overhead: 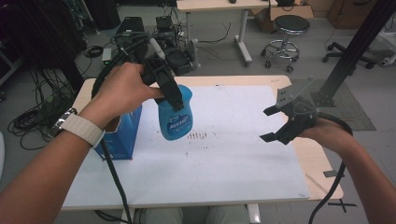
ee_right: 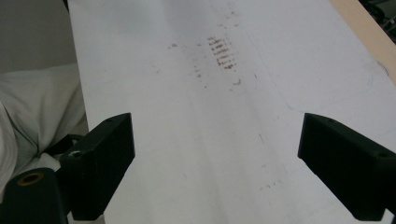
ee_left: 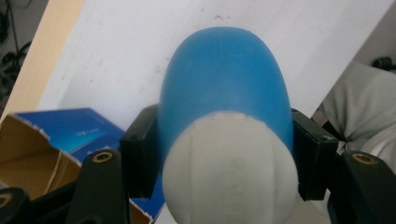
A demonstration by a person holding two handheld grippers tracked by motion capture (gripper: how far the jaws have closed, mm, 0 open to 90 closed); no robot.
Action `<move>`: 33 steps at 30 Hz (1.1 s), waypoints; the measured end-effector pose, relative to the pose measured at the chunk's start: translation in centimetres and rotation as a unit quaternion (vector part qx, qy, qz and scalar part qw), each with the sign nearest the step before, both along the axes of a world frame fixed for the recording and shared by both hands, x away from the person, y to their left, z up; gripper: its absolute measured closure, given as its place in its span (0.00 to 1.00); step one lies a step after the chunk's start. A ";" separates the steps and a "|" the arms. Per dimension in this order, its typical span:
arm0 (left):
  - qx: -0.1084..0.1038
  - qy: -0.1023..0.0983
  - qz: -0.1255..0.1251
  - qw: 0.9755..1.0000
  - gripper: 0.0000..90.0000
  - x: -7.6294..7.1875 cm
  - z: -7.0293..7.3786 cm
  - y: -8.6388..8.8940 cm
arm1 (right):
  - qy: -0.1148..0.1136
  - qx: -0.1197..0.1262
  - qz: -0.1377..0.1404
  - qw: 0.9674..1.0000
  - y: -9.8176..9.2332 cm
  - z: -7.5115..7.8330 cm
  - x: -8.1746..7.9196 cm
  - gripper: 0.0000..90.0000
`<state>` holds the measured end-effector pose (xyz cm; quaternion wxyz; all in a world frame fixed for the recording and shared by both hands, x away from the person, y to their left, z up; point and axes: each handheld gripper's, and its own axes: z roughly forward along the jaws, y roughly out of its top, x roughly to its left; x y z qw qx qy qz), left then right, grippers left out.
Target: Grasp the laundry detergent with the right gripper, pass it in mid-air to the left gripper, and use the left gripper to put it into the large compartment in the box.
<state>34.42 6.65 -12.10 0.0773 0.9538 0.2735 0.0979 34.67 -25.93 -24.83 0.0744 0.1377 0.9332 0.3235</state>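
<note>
1. Blue bottle (overhead: 175, 116) up in the air, over the white mat (overhead: 224, 154), left side. Looks smooth, hard, likely light.
2. Squeezed tight near the white cap by left gripper (overhead: 170, 95); best held there.
3. Right gripper (overhead: 273, 123) wide apart, nothing inside.
4. Blue box (overhead: 122, 135) at far left.

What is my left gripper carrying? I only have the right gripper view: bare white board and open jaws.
Observer: The left gripper is clamped on a blue bottle, held in the air above the board.
Operator: Anything else on the table?
Observer: An open blue box stands at the board's left edge, beside the bottle.
Operator: Where does the left gripper hold the bottle?
Observer: At the top; the left gripper view shows the jaws pressing both sides just below its white cap.
</note>
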 end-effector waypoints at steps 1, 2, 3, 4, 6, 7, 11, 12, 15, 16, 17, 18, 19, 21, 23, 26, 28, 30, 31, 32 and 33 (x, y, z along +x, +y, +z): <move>-0.001 -0.001 0.009 1.000 0.43 0.1 0.1 0.2 | 0.000 0.000 0.000 1.000 0.0 0.0 0.0 0.12; -0.002 -0.001 0.021 1.000 0.43 0.3 0.4 0.4 | 0.000 -0.006 -0.004 1.000 -0.2 0.0 0.0 0.11; -0.002 -0.002 0.034 0.999 0.43 0.4 0.5 0.7 | -0.005 -0.015 -0.010 1.000 -0.4 0.0 0.0 0.11; -0.003 -0.004 0.046 0.999 0.43 0.6 0.7 0.9 | -0.005 -0.022 -0.018 1.000 -0.8 0.1 0.1 0.11; -0.006 -0.008 0.069 0.998 0.43 1.0 1.1 1.4 | -0.005 -0.026 -0.021 0.999 -1.0 0.1 0.1 0.11; -0.008 -0.011 0.080 0.997 0.43 1.1 1.3 1.6 | -0.004 -0.034 -0.026 0.999 -1.3 0.1 0.2 0.10; -0.016 -0.019 0.126 0.992 0.42 1.7 2.1 2.7 | -0.003 -0.048 -0.035 0.998 -1.8 0.1 0.3 0.09; -0.020 -0.021 0.135 0.990 0.42 1.9 2.3 3.1 | -0.003 -0.048 -0.035 0.998 -1.8 0.1 0.3 0.09; -0.032 -0.032 0.164 0.985 0.43 2.3 3.3 4.3 | -0.002 -0.065 -0.049 0.997 -2.4 0.0 0.6 0.08; -0.032 -0.032 0.164 0.985 0.42 2.3 3.3 4.3 | -0.002 -0.065 -0.049 0.997 -2.4 0.0 0.6 0.08; -0.035 -0.034 0.173 0.984 0.42 2.4 3.6 4.7 | -0.001 -0.067 -0.050 0.996 -2.6 -0.1 0.6 0.08; -0.041 -0.040 0.187 0.981 0.42 2.4 4.0 5.1 | 0.000 -0.069 -0.052 0.996 -2.7 -0.1 0.7 0.08; -0.048 -0.051 0.201 0.977 0.42 2.4 4.4 5.6 | 0.004 -0.071 -0.057 0.996 -3.0 -0.1 0.7 0.07; -0.050 -0.057 0.209 0.975 0.42 2.4 4.6 5.9 | 0.004 -0.072 -0.059 0.996 -3.1 -0.1 0.6 0.07; -0.052 -0.060 0.227 0.971 0.42 2.5 4.9 6.5 | 0.006 -0.071 -0.062 0.995 -3.4 -0.2 0.6 0.07; -0.058 -0.059 0.254 0.964 0.42 2.6 5.1 7.5 | 0.004 -0.076 -0.062 0.995 -3.6 -0.3 0.5 0.07; -0.060 -0.056 0.270 0.959 0.42 2.7 5.2 8.1 | 0.006 -0.078 -0.066 0.995 -3.8 -0.4 0.5 0.07; -0.063 -0.057 0.285 0.955 0.42 2.7 5.4 8.8 | 0.003 -0.079 -0.066 0.995 -4.0 -0.4 0.4 0.07; -0.067 -0.059 0.294 0.952 0.42 2.7 5.5 9.1 | 0.002 -0.078 -0.066 0.995 -4.1 -0.4 0.3 0.07; -0.069 -0.061 0.301 0.949 0.42 2.8 5.6 9.5 | 0.002 -0.078 -0.066 0.995 -4.1 -0.4 0.3 0.07; -0.071 -0.060 0.310 0.946 0.43 2.8 5.7 9.9 | 0.003 -0.078 -0.067 0.995 -4.2 -0.5 0.2 0.07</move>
